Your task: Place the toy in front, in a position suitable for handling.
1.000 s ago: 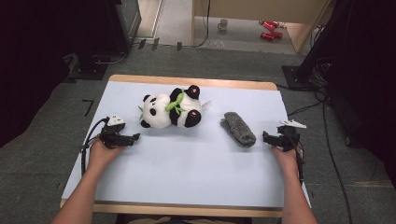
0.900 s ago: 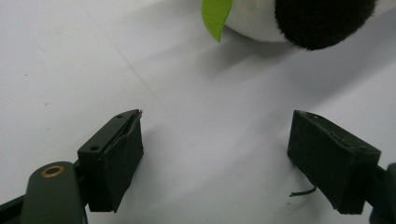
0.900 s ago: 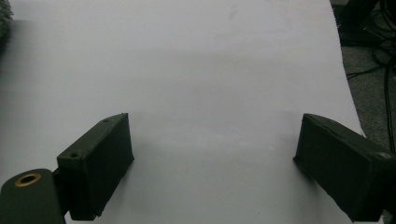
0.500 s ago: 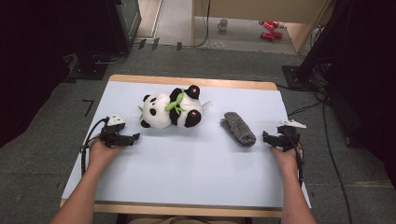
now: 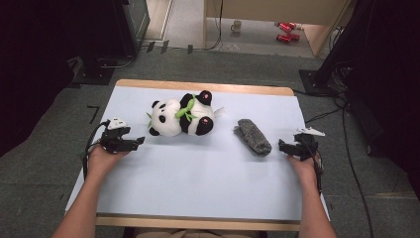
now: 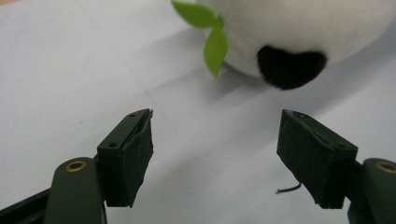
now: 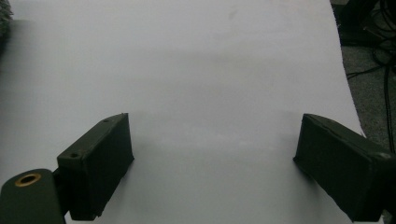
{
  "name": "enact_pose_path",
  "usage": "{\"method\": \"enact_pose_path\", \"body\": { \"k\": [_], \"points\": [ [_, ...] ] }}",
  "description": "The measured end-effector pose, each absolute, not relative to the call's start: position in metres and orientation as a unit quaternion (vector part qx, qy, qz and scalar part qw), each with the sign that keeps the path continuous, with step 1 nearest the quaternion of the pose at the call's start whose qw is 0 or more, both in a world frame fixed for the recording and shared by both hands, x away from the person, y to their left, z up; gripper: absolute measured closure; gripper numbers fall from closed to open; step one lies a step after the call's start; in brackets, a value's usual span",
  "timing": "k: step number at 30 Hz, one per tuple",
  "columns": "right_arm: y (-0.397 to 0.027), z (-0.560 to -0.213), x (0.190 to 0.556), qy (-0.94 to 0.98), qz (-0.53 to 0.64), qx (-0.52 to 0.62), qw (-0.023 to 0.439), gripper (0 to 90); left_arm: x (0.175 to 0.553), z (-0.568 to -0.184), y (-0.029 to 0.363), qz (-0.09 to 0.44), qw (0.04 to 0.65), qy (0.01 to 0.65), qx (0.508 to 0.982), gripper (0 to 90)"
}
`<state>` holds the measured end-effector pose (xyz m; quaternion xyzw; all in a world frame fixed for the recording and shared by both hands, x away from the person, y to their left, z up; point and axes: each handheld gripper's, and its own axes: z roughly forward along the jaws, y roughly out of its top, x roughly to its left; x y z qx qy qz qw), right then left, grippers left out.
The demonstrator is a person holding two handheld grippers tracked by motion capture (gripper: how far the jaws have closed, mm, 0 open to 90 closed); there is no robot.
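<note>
A black-and-white panda plush (image 5: pixel 184 117) with green leaves lies on its side at the back middle of the white table (image 5: pixel 198 178). A grey fuzzy oblong object (image 5: pixel 253 137) lies to its right. My left gripper (image 5: pixel 138 141) is held at the left edge and points at the panda. Its jaws have just been closing a little but stand open with nothing between them. In the left gripper view the panda's white body and black paw (image 6: pixel 290 69) sit just ahead of the left gripper (image 6: pixel 215 154). My right gripper (image 5: pixel 281 145) sits open beside the grey object, and the right gripper (image 7: pixel 212 158) faces bare table.
The table's wooden edge (image 5: pixel 198 87) runs along the back. Black cables (image 5: pixel 346 144) trail over grey carpet on the right. A mug (image 5: pixel 237 25) and red items (image 5: pixel 285 30) lie on the floor far behind.
My left gripper has lifted slightly off the table. The right gripper, the panda and the grey object have kept their places.
</note>
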<state>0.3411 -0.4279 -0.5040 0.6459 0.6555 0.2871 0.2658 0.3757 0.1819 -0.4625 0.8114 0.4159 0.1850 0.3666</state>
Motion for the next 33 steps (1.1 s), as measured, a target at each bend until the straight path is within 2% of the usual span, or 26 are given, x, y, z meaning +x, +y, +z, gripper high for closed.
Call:
{"method": "enact_pose_path", "body": {
  "k": [3, 5, 7, 9, 18, 33],
  "points": [
    [-0.428, -0.504, 0.341, 0.655, 0.288, 0.646, 0.266, 10.1, 0.374, -0.455, 0.179, 0.192, 0.373, 0.411, 0.809, 26.4],
    [-0.428, -0.504, 0.341, 0.655, 0.288, 0.646, 0.266, 10.3, 0.374, -0.445, 0.176, 0.176, 0.391, 0.412, 0.804, 26.4],
    [-0.428, -0.504, 0.341, 0.655, 0.287, 0.645, 0.267, 10.2, 0.373, -0.434, 0.173, 0.162, 0.408, 0.413, 0.798, 31.5],
    [-0.428, -0.504, 0.341, 0.656, 0.287, 0.645, 0.267, 10.2, 0.370, -0.426, 0.168, 0.164, 0.420, 0.404, 0.796, 31.6],
    [-0.428, -0.504, 0.341, 0.655, 0.287, 0.646, 0.266, 10.2, 0.370, -0.409, 0.144, 0.161, 0.426, 0.373, 0.808, 31.1],
    [-0.426, -0.503, 0.338, 0.651, 0.284, 0.651, 0.268, 10.6, 0.395, -0.384, 0.104, 0.134, 0.451, 0.336, 0.816, 31.4]
  ]
}}
